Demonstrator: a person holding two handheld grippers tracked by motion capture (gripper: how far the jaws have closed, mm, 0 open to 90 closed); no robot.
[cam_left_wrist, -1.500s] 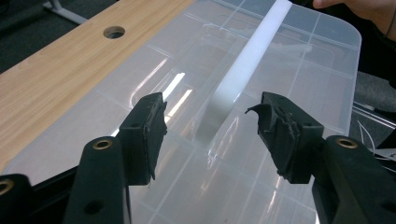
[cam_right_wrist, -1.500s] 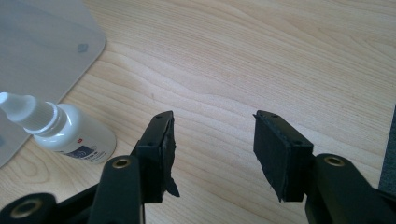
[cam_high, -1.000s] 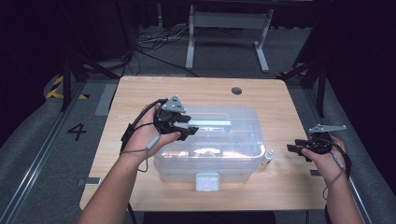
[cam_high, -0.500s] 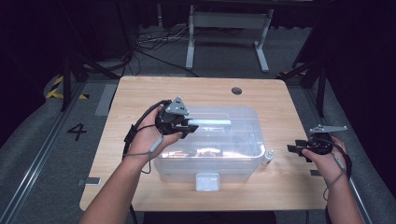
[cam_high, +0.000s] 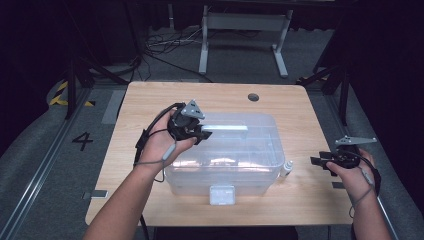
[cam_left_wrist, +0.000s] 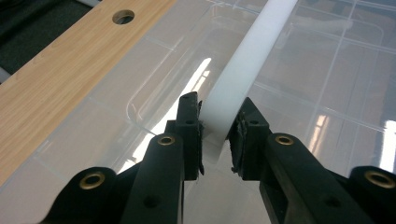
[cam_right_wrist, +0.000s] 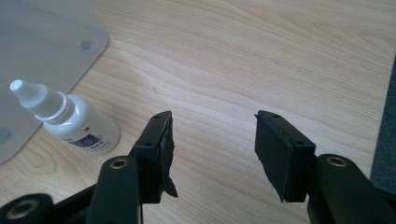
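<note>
Since the earlier frame, my left gripper (cam_high: 206, 131) has been closing its jaws on the long white plastic handle bar (cam_high: 225, 128) atop the clear plastic storage box lid (cam_high: 250, 145); the left hand itself has barely shifted, and the right hand has kept its place.

Left gripper, as seen in its own view: both black jaws (cam_left_wrist: 215, 140) stand either side of the near end of the white bar (cam_left_wrist: 243, 65). The left pad presses against the bar's side; the right pad looks to be in contact as well, though a thin gap lower down leaves me unable to confirm a firm hold along the full pad. I record it as gripping the bar. The bar runs away from the jaws toward the far right of that view, over the ribbed transparent lid (cam_left_wrist: 327, 84).

Right gripper (cam_high: 324, 161): jaws stand wide apart with nothing between them, hovering over bare wood near the right edge of the light wooden table (cam_high: 150, 100). In the right gripper view (cam_right_wrist: 212, 140), a small white dropper bottle with a white nozzle cap (cam_right_wrist: 70, 121) lies on its side to the left of the jaws, apart from them.

In the high view, the large clear plastic storage box (cam_high: 220, 172) sits mid-table, a white latch (cam_high: 222, 194) on its near wall. The dropper bottle (cam_high: 286, 168) lies just beside the box's right near corner.
</note>
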